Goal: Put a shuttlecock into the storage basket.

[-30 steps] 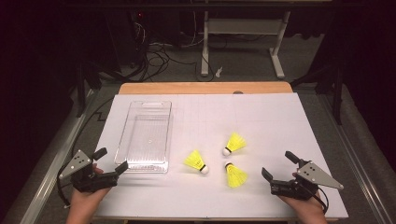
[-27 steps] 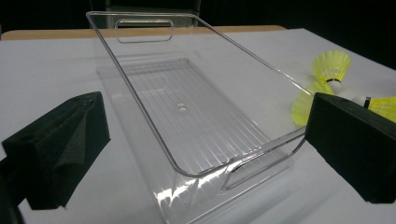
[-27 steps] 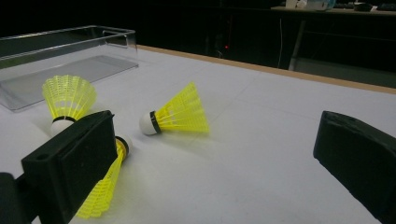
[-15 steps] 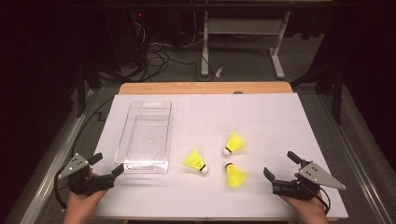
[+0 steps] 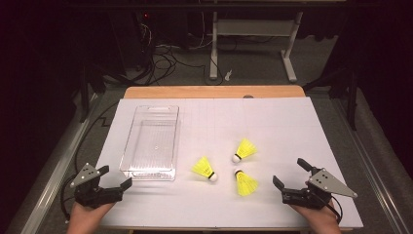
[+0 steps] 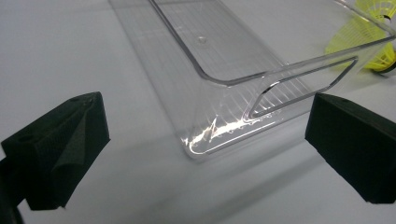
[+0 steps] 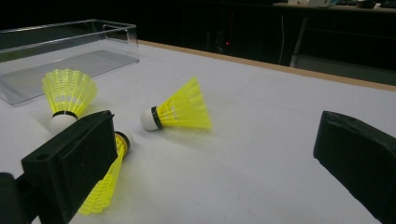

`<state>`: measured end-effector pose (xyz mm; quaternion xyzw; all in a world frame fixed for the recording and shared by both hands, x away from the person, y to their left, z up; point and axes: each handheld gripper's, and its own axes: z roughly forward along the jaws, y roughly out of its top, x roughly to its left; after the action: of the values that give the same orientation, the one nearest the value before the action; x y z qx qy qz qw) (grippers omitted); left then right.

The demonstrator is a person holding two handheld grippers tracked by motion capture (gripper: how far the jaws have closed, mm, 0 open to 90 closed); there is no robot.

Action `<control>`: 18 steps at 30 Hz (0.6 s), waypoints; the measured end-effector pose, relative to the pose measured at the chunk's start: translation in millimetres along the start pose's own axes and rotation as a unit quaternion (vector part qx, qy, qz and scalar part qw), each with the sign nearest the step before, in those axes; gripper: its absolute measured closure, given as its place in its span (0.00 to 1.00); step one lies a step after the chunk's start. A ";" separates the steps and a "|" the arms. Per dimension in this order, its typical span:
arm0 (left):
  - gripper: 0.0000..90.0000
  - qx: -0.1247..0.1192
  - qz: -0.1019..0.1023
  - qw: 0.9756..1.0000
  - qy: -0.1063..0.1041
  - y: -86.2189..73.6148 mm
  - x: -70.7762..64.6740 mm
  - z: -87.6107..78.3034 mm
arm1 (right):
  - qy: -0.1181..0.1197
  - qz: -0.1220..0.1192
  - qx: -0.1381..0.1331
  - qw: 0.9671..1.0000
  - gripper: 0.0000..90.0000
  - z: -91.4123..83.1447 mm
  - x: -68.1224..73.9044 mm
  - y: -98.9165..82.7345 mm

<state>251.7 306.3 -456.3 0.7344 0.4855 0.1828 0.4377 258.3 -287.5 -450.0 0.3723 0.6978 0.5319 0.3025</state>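
My left gripper (image 5: 115, 177): jaws spread wide, holding nothing; low over the near-left corner of the bench, just short of the tray's near end.
My right gripper (image 5: 291, 173): jaws spread wide, holding nothing; low over the near-right part of the bench, pointed toward the shuttlecocks.
My hands: left hand (image 5: 86, 217) and right hand (image 5: 319, 217) enter from the bottom edge, each under its gripper.
Tray (image 5: 150, 170): clear plastic, oblong, nothing in it; stands on the left half of the sheet, long side running away from me; a handle slot in its near wall lies between my left jaws in the left gripper view (image 6: 224, 84).
Near shuttlecock (image 5: 245, 183): yellow, on its side, closest to my right gripper.
Middle shuttlecock (image 5: 204, 168): yellow, on its side, just right of the tray's near end.
Far shuttlecock (image 5: 244, 149): yellow, on its side, cork toward me.
Bench (image 5: 214, 91): wood edge at the far side, covered by a white sheet (image 5: 272, 122).
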 end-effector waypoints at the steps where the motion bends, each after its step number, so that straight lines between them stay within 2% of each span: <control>1: 0.01 0.004 -0.001 1.000 0.000 -0.2 0.5 0.5 | 0.001 -0.001 0.001 1.000 0.00 0.1 0.3 0.0; 5: 0.01 0.015 -0.004 1.000 -0.003 -0.8 0.9 2.8 | 0.004 -0.002 0.005 1.000 0.00 1.5 1.1 -0.4; 10: 0.01 0.041 0.000 0.999 -0.004 -1.0 -1.4 8.4 | 0.006 -0.001 0.007 1.000 0.00 2.3 0.4 -1.3; 18: 0.01 0.064 0.004 0.998 -0.005 -0.9 -4.7 12.3 | 0.007 -0.001 0.009 1.000 0.00 3.2 0.4 -1.7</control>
<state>257.6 296.6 -463.0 0.7637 0.4914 0.1496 0.3911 260.4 -285.7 -452.5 0.3709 0.7051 0.5278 0.2945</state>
